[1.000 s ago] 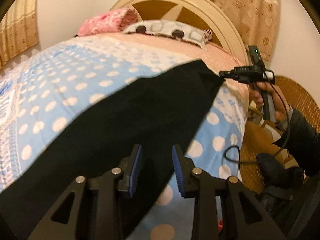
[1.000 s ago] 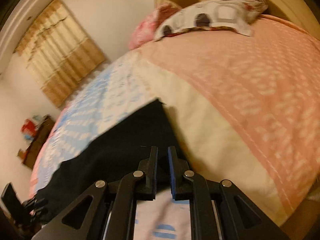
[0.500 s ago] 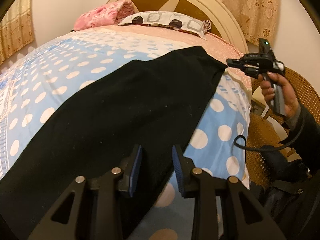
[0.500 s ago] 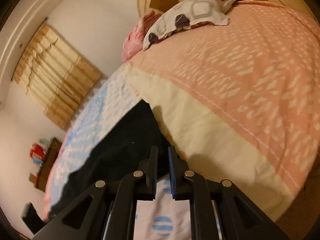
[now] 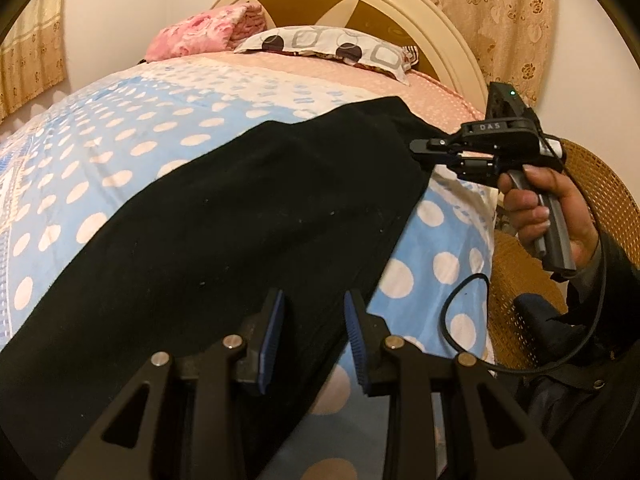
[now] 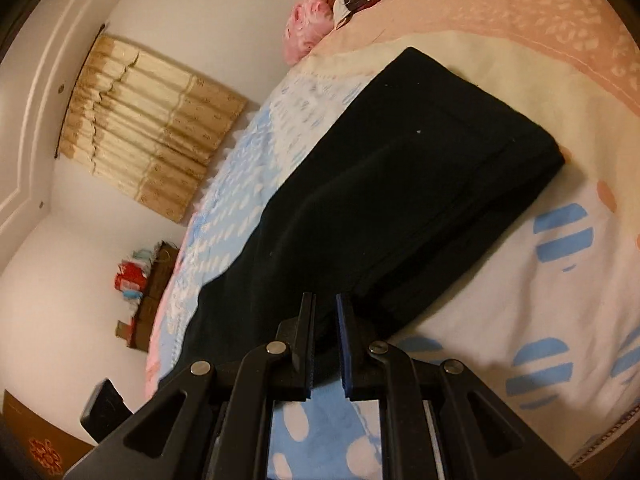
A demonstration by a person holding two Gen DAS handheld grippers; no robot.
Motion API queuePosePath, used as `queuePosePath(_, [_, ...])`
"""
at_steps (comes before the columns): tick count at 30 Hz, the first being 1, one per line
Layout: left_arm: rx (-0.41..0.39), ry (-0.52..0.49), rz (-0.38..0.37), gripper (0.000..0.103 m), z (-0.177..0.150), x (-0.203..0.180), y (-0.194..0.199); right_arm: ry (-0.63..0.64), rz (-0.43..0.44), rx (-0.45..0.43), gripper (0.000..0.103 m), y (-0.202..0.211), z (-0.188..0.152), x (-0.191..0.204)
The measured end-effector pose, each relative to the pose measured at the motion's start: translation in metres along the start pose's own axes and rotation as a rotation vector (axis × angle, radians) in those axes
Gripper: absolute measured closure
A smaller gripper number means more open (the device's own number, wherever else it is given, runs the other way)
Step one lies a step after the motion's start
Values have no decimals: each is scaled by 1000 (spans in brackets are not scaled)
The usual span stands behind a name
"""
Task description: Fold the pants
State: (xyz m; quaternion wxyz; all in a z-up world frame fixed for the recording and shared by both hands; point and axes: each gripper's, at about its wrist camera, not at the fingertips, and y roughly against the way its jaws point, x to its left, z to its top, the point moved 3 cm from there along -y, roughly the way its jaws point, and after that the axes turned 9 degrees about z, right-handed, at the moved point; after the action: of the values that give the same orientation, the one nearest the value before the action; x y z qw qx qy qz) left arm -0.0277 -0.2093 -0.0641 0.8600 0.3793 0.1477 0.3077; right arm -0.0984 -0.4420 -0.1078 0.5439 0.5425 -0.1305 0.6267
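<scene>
- The bed (image 5: 132, 148) takes up most of both views, covered in a blue sheet with pale polka dots that gives way to a cream band and then a pink patterned stretch toward the headboard (image 5: 420, 20)
- The black pants (image 5: 248, 216) lie flat along the bed, running lengthways from the near edge up toward the pink stretch; in the right wrist view (image 6: 400, 184) they look doubled over, with a squared end lying on the cream band
- Curtains hang at the right of the headboard (image 5: 500, 20) and on the far wall (image 6: 152, 140)
- A wicker chair (image 5: 600, 184) stands just beside the bed on the right side of the left wrist view
- A patterned pillow (image 5: 332, 46) and a pink bundle of cloth (image 5: 208, 36) rest at the head of the bed
- The left gripper (image 5: 314, 334) hovers over the near side edge of the pants; its blue pads stand apart with a plain gap and nothing pinched between them, so it is released
- The right gripper (image 6: 324, 340) is carried by a hand (image 5: 552, 204) next to the pants' far corner; its pads are drawn almost together, clenched, and whether any cloth is caught between them cannot be told
- A thin black cable (image 5: 472, 292) loops down from the right gripper's handle
</scene>
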Motion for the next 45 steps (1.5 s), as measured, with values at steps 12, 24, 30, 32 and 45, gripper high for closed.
queuePosePath(12, [-3, -5, 4, 69, -2, 0, 2, 41, -56, -58, 103, 28, 3, -11])
queuePosePath(24, [1, -4, 8, 69, -2, 0, 2, -19, 1, -112, 51, 30, 8, -13])
queuePosePath(30, [0, 0, 3, 69, -3, 1, 3, 12, -20, -115, 51, 21, 12, -9])
queuePosePath(32, [-1, 0, 3, 69, -3, 1, 3, 36, -14, -99, 76, 17, 10, -4])
queuePosePath(45, [2, -16, -16, 69, -7, 5, 8, 91, -51, -79, 101, 41, 6, -14])
